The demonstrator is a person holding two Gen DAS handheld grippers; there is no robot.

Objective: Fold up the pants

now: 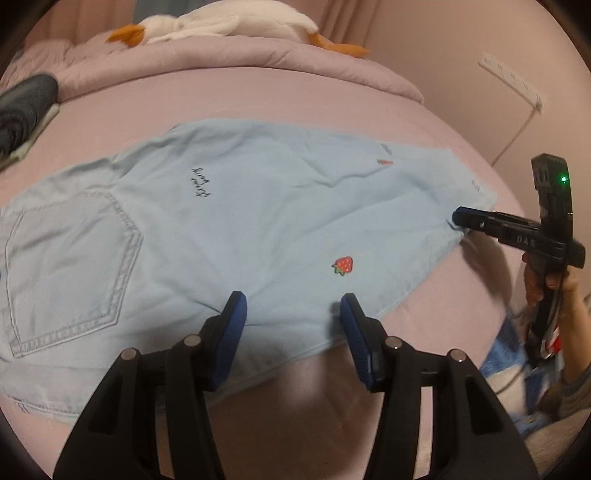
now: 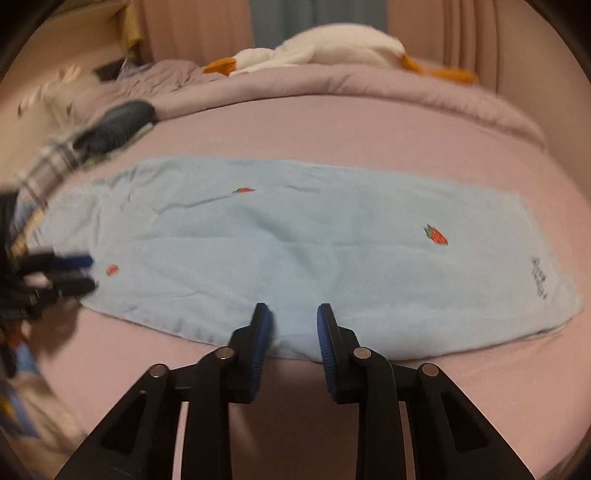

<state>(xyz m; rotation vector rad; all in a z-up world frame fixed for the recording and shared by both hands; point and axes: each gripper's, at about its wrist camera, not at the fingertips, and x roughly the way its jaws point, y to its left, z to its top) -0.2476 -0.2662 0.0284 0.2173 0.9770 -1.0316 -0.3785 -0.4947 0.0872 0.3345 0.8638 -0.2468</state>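
Note:
Light blue pants point(image 1: 240, 221) with small strawberry patches point(image 1: 343, 264) lie flat, folded lengthwise, on the pink bed sheet point(image 1: 424, 350). A back pocket point(image 1: 70, 266) shows at the left end. My left gripper point(image 1: 291, 301) hovers open over the pants' near edge, with no cloth pinched. In the right wrist view the pants point(image 2: 295, 229) stretch across the bed, and my right gripper point(image 2: 292, 310) stands open over their near edge with its pads apart. The right gripper point(image 1: 458, 218) also shows by the hem end, and the left gripper point(image 2: 83, 271) by the other end.
A white plush goose point(image 1: 229, 22) lies on a bunched mauve quilt point(image 1: 258, 55) at the back. A dark garment point(image 2: 118, 122) sits at the far left of the bed. A power strip point(image 1: 511, 79) hangs on the wall. A person's hand point(image 1: 554, 288) holds the right gripper.

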